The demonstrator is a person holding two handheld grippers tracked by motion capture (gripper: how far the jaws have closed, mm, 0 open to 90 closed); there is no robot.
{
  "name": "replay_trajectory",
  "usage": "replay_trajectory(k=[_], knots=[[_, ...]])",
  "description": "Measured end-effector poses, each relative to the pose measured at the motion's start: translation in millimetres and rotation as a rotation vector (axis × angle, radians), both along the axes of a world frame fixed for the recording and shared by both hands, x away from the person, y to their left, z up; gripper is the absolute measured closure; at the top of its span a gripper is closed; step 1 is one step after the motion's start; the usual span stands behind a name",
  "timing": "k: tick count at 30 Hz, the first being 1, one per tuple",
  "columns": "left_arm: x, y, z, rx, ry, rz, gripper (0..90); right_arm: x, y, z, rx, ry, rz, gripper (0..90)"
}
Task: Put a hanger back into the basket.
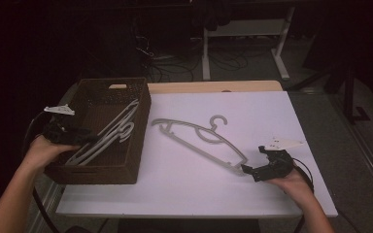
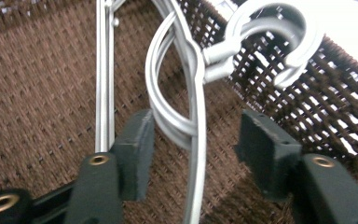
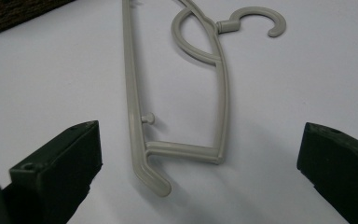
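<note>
Lying on white table [image 1: 175, 184] | hanger [image 1: 199, 138] | dim room, floor cables [image 1: 175, 65]

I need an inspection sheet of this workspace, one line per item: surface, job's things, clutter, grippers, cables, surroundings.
Surface: white table top, bare at the right.
Job's things: brown woven basket at the left holds pale grey plastic hangers; one grey plastic hanger lies flat on the table.
Clutter: nothing seen.
Grippers: left gripper open in the basket, hanger wires between its jaws, pads not pressing; right gripper open at the lone hanger's end, apart from it.
Cables: black cable trails from the right gripper.
Surroundings: dark room, white desk frame, floor cables.
</note>
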State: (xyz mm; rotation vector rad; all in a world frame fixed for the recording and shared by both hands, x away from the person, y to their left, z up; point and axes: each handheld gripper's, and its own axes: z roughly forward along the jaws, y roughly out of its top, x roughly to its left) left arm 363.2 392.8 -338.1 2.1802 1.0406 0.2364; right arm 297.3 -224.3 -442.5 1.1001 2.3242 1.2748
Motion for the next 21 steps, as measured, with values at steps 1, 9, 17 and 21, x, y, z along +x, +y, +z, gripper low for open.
replay_trajectory(k=[1, 9, 17, 21], knots=[[-0.4, -1.2, 1.7, -0.006, -0.011, -0.005, 38.8, 0.1, 0.0, -0.1, 0.000, 0.001, 0.000, 0.0], [-3.8, -17.9, 17.2, -0.075, -0.062, -0.047, 24.5, 0.1, -0.1, 0.6, 0.003, 0.000, 0.001, 0.0], [-7.1, -50.4, 33.4, -0.131, -0.095, -0.093, 19.3, 1.2, -0.5, 1.7, 0.002, 0.006, 0.002, 0.0], [-8.2, -71.5, 39.8, -0.166, -0.118, -0.115, 17.8, 2.1, -0.8, 1.7, 0.005, 0.012, -0.002, 0.0]])
